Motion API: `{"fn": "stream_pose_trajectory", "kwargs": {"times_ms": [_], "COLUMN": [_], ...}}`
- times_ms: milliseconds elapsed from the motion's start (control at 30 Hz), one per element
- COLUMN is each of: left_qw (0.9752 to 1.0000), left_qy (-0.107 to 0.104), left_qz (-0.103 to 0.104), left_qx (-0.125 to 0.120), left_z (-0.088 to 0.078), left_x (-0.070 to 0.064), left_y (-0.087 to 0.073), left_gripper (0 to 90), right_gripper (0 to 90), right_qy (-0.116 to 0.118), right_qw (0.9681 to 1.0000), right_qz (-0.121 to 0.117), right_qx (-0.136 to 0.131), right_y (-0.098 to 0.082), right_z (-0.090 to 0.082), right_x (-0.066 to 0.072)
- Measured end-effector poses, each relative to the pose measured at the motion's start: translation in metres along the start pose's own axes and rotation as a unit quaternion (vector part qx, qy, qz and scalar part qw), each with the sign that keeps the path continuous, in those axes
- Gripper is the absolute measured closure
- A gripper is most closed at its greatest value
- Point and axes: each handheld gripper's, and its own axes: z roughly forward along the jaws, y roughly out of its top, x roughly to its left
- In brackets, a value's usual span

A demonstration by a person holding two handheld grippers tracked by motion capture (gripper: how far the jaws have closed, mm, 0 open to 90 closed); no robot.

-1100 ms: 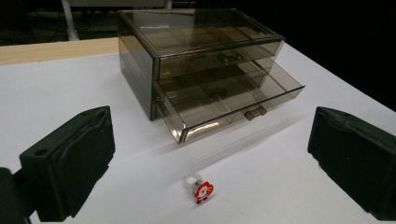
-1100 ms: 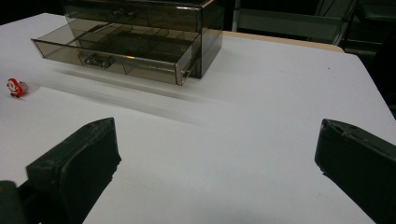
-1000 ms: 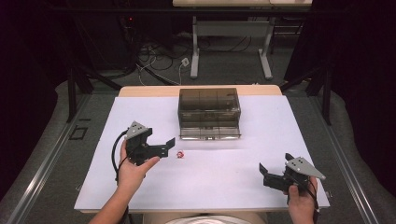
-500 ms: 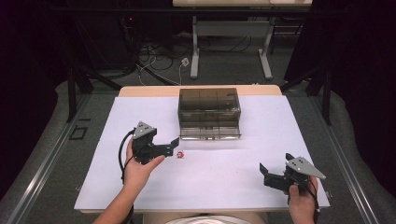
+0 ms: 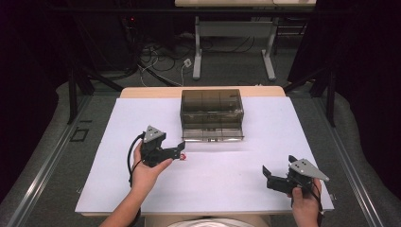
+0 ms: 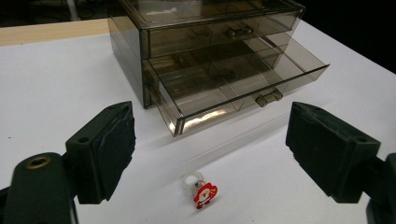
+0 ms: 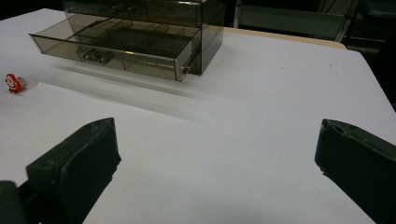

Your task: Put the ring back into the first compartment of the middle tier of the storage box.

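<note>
At the near right of the bench [image 5: 227, 189], the right hand-held gripper [image 5: 276, 177] rests low over the white surface with its jaws spread wide and nothing between them.

Farther in and to the left, the left hand-held gripper [image 5: 179, 150] points right toward a small ring with a red-and-white Santa charm [image 6: 201, 190]. The ring lies on the bench just beyond the jaw tips, in the gap between them as the left gripper view looks along them, and neither pad touches it. The jaws have just been closing, yet a broad gap separates them and they hold nothing.

Beyond the ring, near the middle of the bench toward its far edge, stands a smoky transparent drawer box [image 5: 211, 113]. Its lower drawer [image 6: 243, 84] is pulled out toward the near side; the drawer above it is shut.
</note>
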Motion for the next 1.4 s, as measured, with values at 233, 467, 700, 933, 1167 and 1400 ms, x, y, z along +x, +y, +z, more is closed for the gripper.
{"fn": "stream_pose_trajectory", "kwargs": {"times_ms": [233, 467, 700, 933, 1167, 1400], "left_qw": [0.9999, 0.9996, 0.9992, 0.9988, 0.9985, 0.9972], "left_qy": [0.000, 0.002, 0.008, 0.019, 0.025, 0.028], "left_qz": [-0.013, -0.012, -0.019, -0.018, -0.011, 0.000], "left_qx": [0.010, 0.025, 0.033, 0.040, 0.048, 0.069], "left_z": [0.008, 0.016, 0.025, 0.034, 0.039, 0.046], "left_x": [-0.002, -0.003, -0.004, -0.004, -0.003, -0.002], "left_y": [-0.003, -0.004, -0.008, -0.015, -0.022, -0.030], "left_gripper": [16.9, 16.9, 16.9, 17.5, 20.4, 23.6], "right_gripper": [0.0, 0.0, 0.0, 0.0, 0.0, 0.0], "right_qy": [0.002, 0.003, 0.001, 0.001, 0.002, 0.005], "right_qw": [1.0000, 1.0000, 1.0000, 1.0000, 1.0000, 1.0000], "right_qz": [0.000, 0.002, 0.002, 0.001, -0.001, -0.001], "right_qx": [0.000, 0.003, 0.002, 0.006, 0.005, 0.005], "right_y": [0.000, 0.000, -0.001, -0.001, -0.001, -0.002], "right_z": [0.000, 0.000, 0.001, 0.001, 0.002, 0.003], "right_x": [-0.001, -0.001, -0.002, -0.002, -0.002, -0.002]}}
